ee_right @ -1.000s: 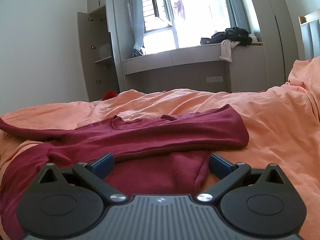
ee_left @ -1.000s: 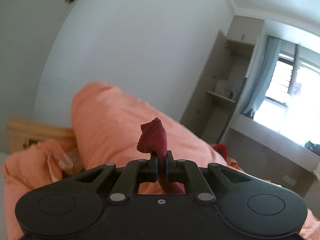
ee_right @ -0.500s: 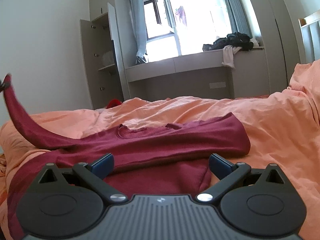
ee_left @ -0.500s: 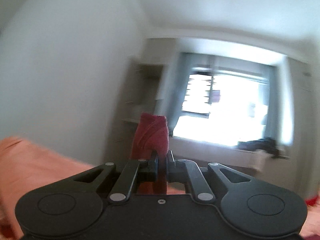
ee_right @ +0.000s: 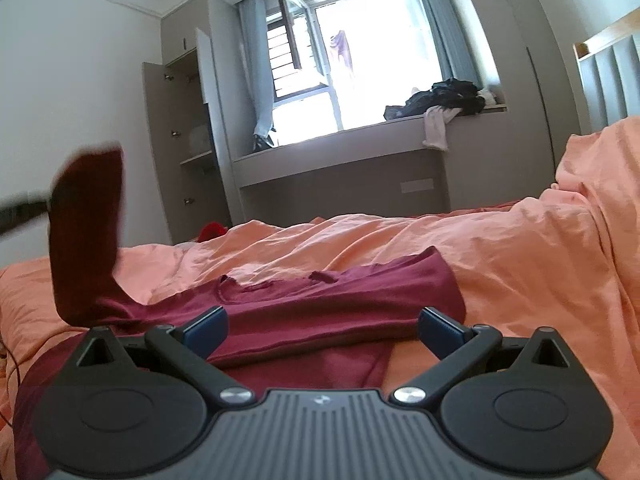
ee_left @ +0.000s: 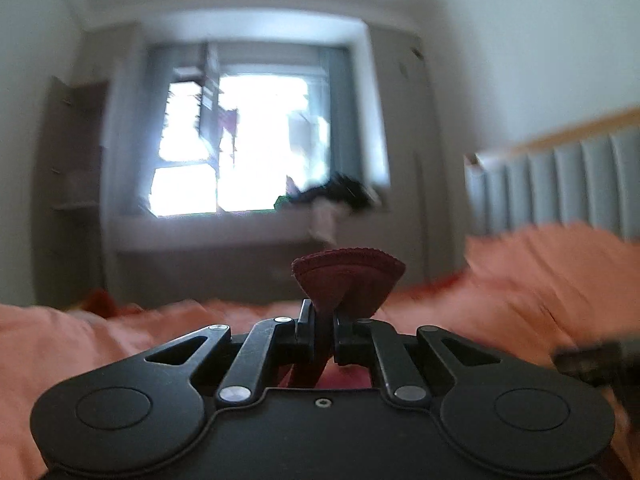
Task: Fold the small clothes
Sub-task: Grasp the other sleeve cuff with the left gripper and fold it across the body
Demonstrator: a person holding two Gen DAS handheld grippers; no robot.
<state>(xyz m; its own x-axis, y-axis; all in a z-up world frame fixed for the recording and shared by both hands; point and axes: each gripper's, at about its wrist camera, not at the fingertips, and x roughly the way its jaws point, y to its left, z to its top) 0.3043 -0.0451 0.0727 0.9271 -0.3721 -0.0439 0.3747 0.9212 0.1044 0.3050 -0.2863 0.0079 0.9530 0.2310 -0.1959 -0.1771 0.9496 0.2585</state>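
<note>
**A:** What have you got in the left gripper (ee_left: 322,326)?

**B:** I have its jaws pinched tight on the sleeve cuff (ee_left: 347,280) of the maroon top. The ribbed hem fans out just above the pads, and the rest of the sleeve (ee_right: 86,236) rises from the bed as a steep band on the left of my right-wrist view.

**A:** And the right gripper (ee_right: 323,326)?

**B:** Jaws spread wide, nothing between them. I hold it low, just short of the maroon top (ee_right: 320,308), which lies flat on the orange duvet (ee_right: 520,264) with its other sleeve already laid across the chest, judging by the band running over the body.

**A:** What worries you from here?

**B:** Mostly the grip. I only have the edge of the cuff, so a sharp swing could pull the fabric out from between the pads and drop the sleeve in a heap. The left view is blurred, so I cannot judge where over the top the cuff hangs.

**A:** Anything else?

**B:** Nothing pins the body down. If I drag the sleeve across under tension, I expect the whole top to slide or bunch on that soft, rumpled duvet, and the fold already made could come undone. My open right gripper is also near the landing place, so the sleeve might drape over its fingers (ee_right: 206,326).
</note>
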